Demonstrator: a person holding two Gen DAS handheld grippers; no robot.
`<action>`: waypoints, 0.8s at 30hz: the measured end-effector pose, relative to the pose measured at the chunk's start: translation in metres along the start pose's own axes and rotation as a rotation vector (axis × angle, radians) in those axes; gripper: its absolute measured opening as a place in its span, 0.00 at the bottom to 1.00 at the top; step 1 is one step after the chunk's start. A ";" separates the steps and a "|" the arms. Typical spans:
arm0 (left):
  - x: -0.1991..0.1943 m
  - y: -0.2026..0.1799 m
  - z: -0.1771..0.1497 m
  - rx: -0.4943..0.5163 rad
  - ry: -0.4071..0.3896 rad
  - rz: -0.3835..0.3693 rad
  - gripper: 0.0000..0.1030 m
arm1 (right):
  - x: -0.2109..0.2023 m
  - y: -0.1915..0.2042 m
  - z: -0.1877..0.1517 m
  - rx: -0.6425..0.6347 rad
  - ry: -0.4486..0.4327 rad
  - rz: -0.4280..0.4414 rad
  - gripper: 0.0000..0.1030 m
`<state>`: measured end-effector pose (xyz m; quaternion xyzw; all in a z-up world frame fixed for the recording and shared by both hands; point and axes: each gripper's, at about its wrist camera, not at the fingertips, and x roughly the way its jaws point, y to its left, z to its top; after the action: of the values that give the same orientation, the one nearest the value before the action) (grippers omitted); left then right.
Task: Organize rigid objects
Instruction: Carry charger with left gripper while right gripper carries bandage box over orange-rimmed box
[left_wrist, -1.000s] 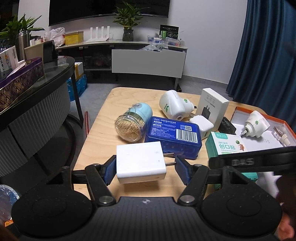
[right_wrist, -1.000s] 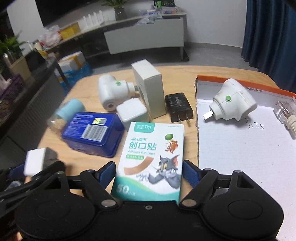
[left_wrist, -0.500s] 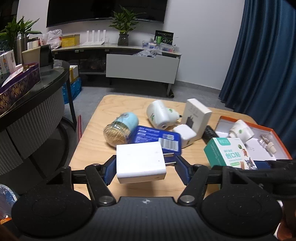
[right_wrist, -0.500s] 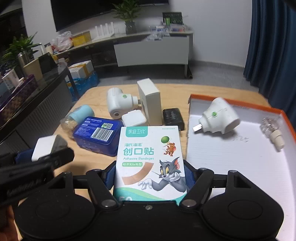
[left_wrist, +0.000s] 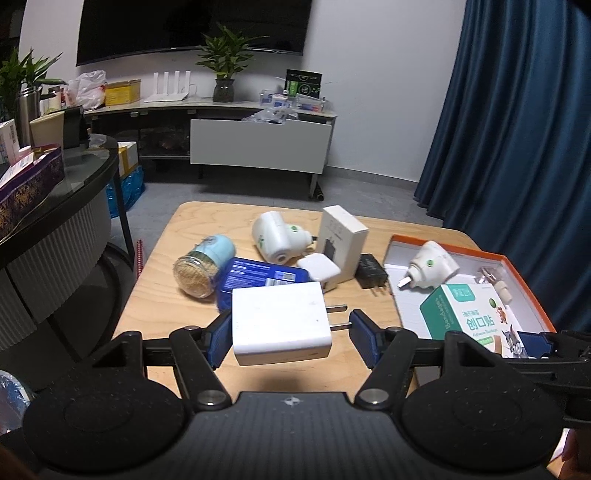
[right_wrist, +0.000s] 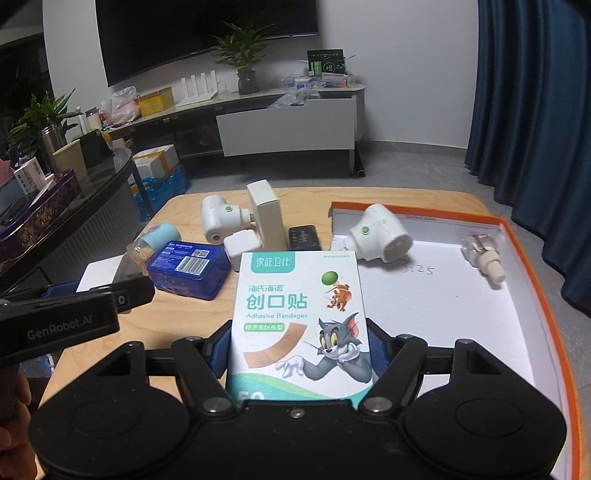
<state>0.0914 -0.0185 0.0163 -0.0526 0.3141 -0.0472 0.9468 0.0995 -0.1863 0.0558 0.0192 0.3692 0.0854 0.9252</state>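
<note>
My left gripper (left_wrist: 291, 338) is shut on a white plug charger (left_wrist: 280, 325). One pad presses its side, the other its prongs, and it hangs above the wooden table (left_wrist: 177, 306). My right gripper (right_wrist: 298, 350) is shut on a green-and-white adhesive bandage box (right_wrist: 299, 295), held upright off the table at the left edge of the orange-rimmed white tray (right_wrist: 443, 306). The left wrist view shows the same bandage box (left_wrist: 469, 321) over the tray's near corner. In the tray lie a white plug-in device (right_wrist: 380, 236) and a small clear bottle (right_wrist: 480, 254).
On the table lie a blue tin (left_wrist: 258, 277), a toothpick jar (left_wrist: 203, 266), a second white plug-in device (left_wrist: 277, 238), an upright white box (left_wrist: 343, 243), a small white cube charger (left_wrist: 319, 267) and a black charger (left_wrist: 369, 269). A dark round table (left_wrist: 55, 206) stands to the left.
The right jaws closed on the bandage box and lifted it off the table. Both grippers rose and drew back, so the table objects look smaller and farther.
</note>
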 end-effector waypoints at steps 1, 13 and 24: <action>-0.001 -0.002 -0.001 0.003 0.000 -0.002 0.65 | -0.002 -0.001 -0.001 0.001 0.000 0.000 0.81; -0.007 -0.016 -0.002 0.020 0.005 -0.016 0.65 | -0.019 -0.013 -0.005 0.012 -0.021 -0.011 0.81; -0.009 -0.025 -0.003 0.034 0.003 -0.033 0.65 | -0.028 -0.020 -0.007 0.023 -0.039 -0.018 0.81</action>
<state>0.0808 -0.0420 0.0226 -0.0415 0.3138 -0.0683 0.9461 0.0778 -0.2109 0.0674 0.0278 0.3524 0.0724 0.9326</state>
